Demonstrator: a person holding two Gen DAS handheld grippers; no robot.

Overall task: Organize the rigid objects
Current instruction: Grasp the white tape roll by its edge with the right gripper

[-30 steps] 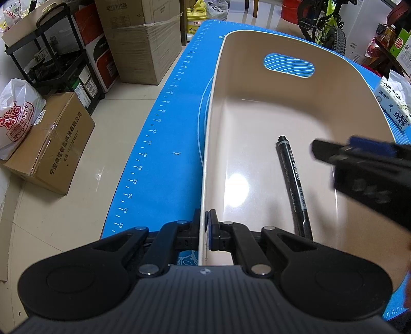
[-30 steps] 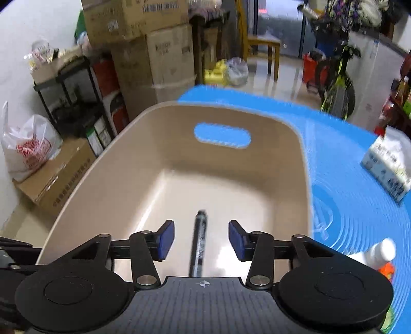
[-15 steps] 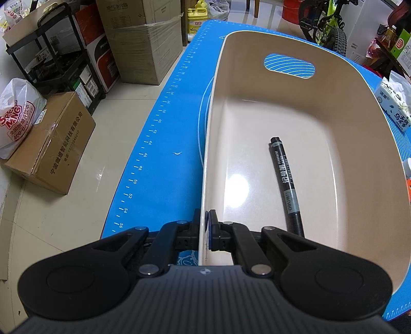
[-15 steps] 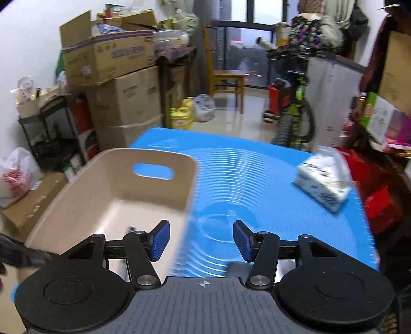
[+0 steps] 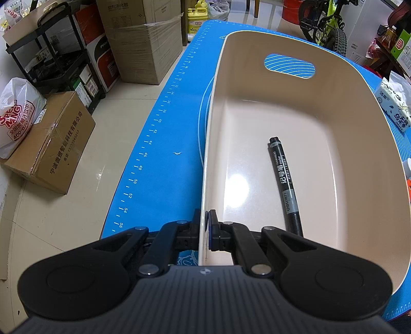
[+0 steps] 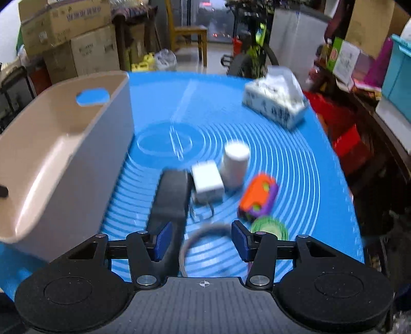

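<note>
A beige plastic bin [image 5: 321,108] stands on the blue mat [image 5: 164,144]. A black marker [image 5: 283,183] lies inside it. My left gripper [image 5: 204,232] is shut on the bin's near left wall. In the right wrist view the bin [image 6: 51,144] is at the left. My right gripper [image 6: 201,240] is open and empty above the mat [image 6: 282,154]. In front of it lie a black flat case [image 6: 170,197], a white charger [image 6: 207,181], a white cylinder [image 6: 235,164], an orange and purple toy [image 6: 258,197], a green disc [image 6: 269,226] and a grey ring [image 6: 203,236].
A tissue box [image 6: 276,100] sits at the far right of the mat; it also shows in the left wrist view [image 5: 393,108]. Cardboard boxes [image 5: 51,144] and a black shelf [image 5: 48,59] stand on the floor to the left. A bicycle [image 5: 323,23] is beyond the table.
My right gripper has left the bin, swung right and come down over the loose objects on the mat. The marker stays in the bin. The left gripper has not moved.
</note>
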